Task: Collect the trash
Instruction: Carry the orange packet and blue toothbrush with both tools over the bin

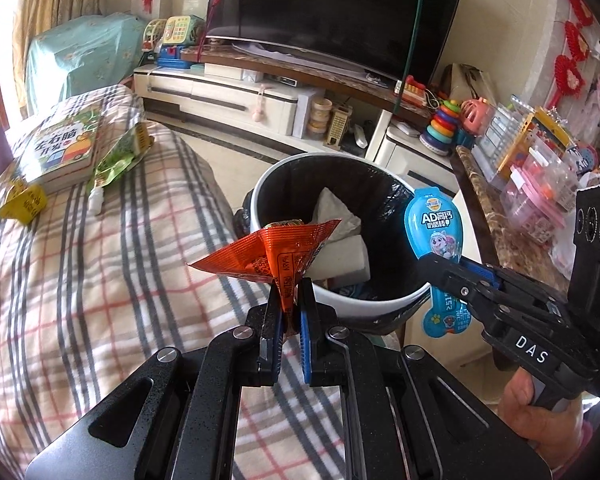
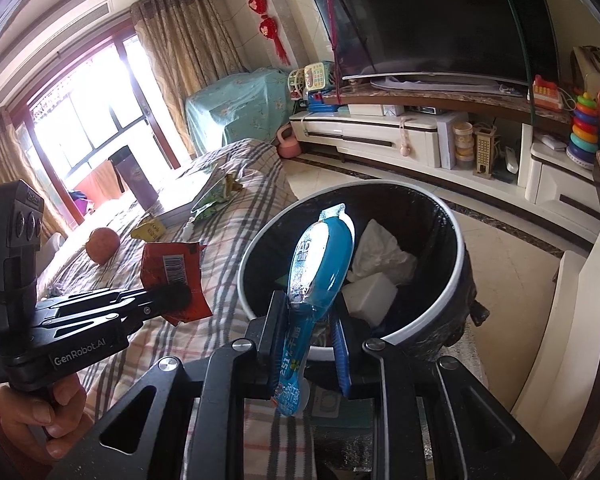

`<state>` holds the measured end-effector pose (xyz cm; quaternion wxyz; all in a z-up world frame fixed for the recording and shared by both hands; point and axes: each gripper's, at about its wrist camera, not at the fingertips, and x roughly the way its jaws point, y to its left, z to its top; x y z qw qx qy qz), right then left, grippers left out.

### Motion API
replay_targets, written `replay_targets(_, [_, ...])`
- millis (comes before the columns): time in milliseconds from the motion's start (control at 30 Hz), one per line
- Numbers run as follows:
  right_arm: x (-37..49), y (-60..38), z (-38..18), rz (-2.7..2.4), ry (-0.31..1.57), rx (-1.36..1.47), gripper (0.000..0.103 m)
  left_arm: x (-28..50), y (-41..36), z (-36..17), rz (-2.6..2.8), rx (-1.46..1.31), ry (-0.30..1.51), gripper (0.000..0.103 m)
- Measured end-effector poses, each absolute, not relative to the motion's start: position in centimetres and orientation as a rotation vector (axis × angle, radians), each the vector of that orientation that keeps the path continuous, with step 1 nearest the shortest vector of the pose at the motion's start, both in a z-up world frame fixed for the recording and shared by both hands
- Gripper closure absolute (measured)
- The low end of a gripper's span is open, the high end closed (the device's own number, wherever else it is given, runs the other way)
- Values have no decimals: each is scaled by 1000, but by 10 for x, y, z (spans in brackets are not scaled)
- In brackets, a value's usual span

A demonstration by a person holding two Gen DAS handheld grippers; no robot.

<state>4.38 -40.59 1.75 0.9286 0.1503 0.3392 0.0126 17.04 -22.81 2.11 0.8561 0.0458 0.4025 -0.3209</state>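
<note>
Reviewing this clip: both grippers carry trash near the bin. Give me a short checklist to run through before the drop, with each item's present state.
1. Left gripper shut on the orange wrapper: ok, jaws pinch its lower corner.
2. Right gripper shut on the blue packet: ok, packet clamped between the jaws.
3. Trash bin open, with room: ok, no lid, only tissue and a white block inside.
4. Blue packet over the bin opening: ok in the right wrist view, its upper part is above the rim.
5. Orange wrapper over the opening: cannot tell; it looks near the rim, beside the checked bed cover.
6. Grippers clear of each other: ok, a gap shows between them.
</note>
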Motion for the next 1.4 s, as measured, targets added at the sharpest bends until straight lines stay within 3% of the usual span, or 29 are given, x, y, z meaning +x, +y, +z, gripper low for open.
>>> replay_targets(1400, [82, -430, 17, -22, 725, 278, 82, 200, -267, 21, -691, 128, 851, 97])
